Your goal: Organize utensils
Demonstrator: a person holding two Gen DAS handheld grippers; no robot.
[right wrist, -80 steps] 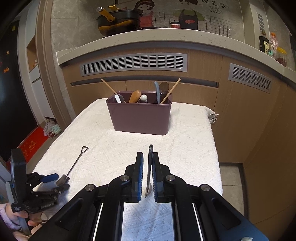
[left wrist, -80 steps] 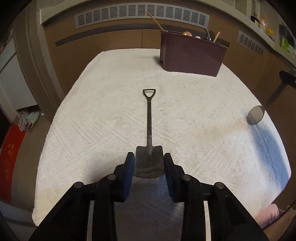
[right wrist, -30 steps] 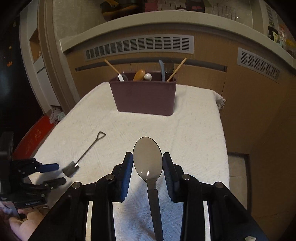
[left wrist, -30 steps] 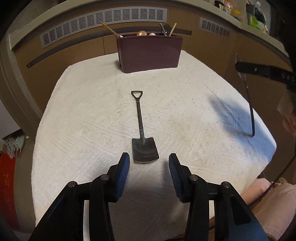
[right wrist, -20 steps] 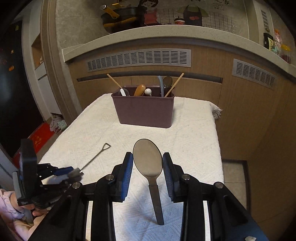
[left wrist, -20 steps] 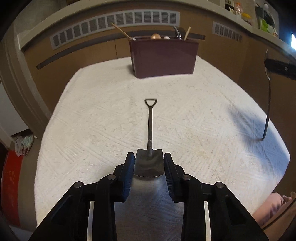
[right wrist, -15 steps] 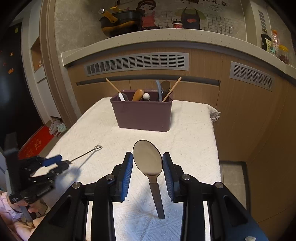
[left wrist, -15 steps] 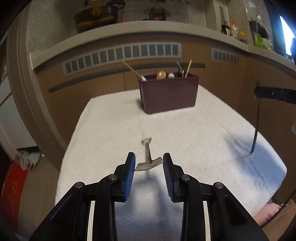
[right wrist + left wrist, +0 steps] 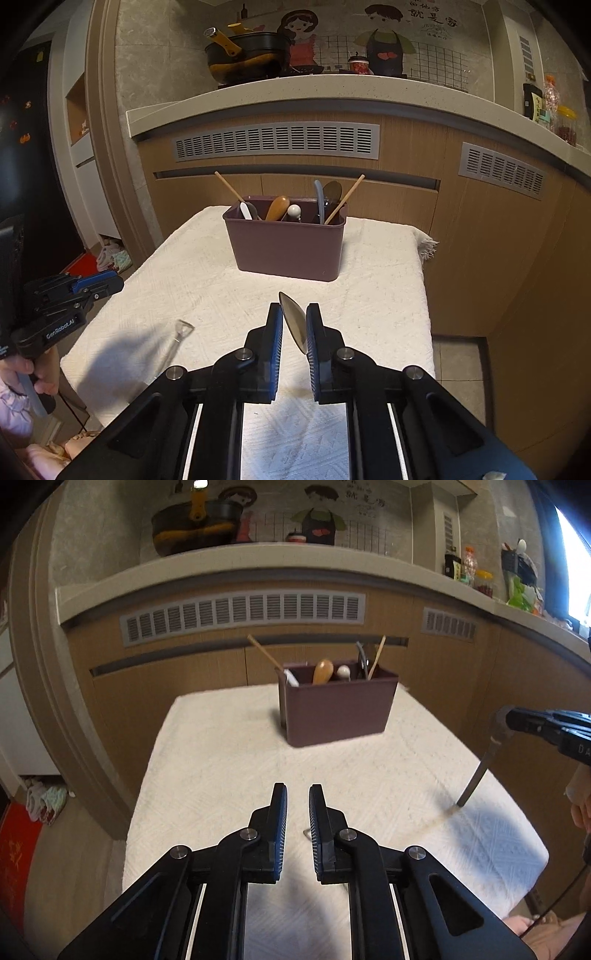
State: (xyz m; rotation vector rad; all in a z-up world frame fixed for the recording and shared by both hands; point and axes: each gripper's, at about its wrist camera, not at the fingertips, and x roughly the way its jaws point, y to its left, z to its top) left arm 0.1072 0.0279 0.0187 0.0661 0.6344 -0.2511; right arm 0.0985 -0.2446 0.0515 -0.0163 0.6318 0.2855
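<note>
My right gripper (image 9: 293, 314) is shut on the bowl of a metal spoon (image 9: 293, 321), whose handle hangs down toward the cloth; the spoon also shows at the right of the left wrist view (image 9: 480, 764). My left gripper (image 9: 297, 797) has its fingers close together with nothing visible between the tips. In the right wrist view it is raised at the left (image 9: 107, 282). The small shovel-shaped utensil (image 9: 173, 341) appears blurred on the cloth below it. A maroon utensil bin (image 9: 286, 243) (image 9: 334, 710) stands at the far end and holds several utensils.
The table is covered by a white textured cloth (image 9: 229, 757), with edges dropping off on all sides. A wooden cabinet front with vents (image 9: 277, 142) rises behind the bin. A person's hand (image 9: 40, 373) holds the left gripper at the lower left.
The left gripper rose from the cloth and its jaws narrowed; the shovel utensil left its jaws and shows blurred near the cloth. The spoon turned edge-on in the right gripper.
</note>
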